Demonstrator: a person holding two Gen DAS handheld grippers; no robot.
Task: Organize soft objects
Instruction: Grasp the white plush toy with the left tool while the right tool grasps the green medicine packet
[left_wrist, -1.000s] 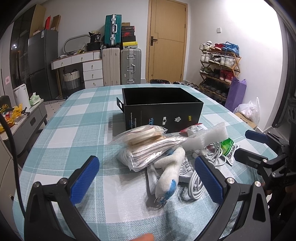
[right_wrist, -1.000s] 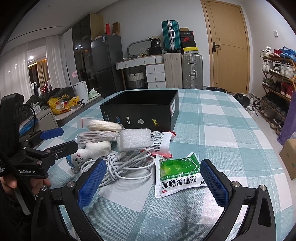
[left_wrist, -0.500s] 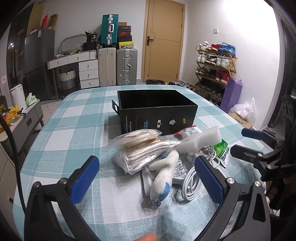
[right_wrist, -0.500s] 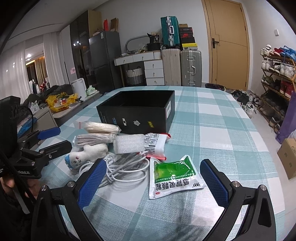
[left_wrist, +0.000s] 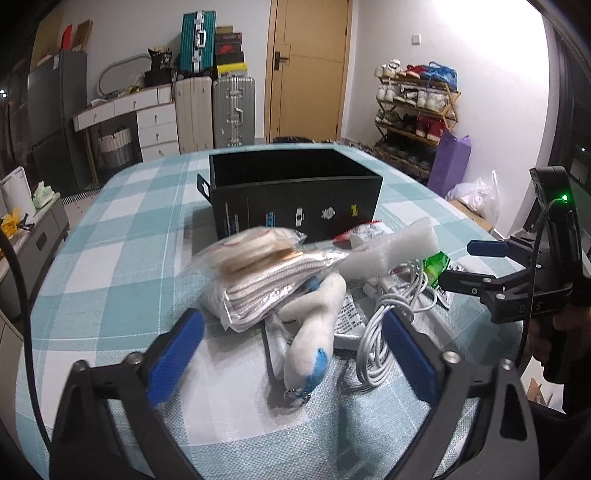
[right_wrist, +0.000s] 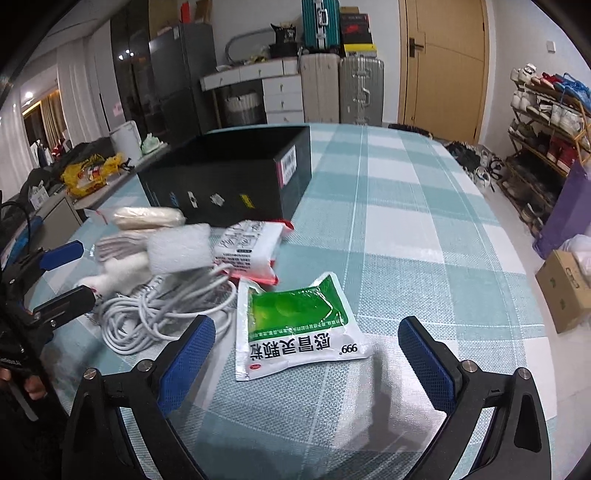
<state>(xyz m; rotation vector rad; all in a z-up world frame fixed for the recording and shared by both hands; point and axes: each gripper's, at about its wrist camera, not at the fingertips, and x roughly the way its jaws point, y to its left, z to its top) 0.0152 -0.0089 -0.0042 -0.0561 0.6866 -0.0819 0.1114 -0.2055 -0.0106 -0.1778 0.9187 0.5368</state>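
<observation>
Left wrist: left gripper closing, nearer white plush.

White walls, wooden door, shoe rack, suitcases, drawers

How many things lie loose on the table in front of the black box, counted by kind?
Sealed packets: 2 (green packet, red-edged packet)
Clear bags: 2 (striped cloth, tan rolls)
Plush toy: 1
Foam block: 1
White cable: 1
Total: 7
</observation>
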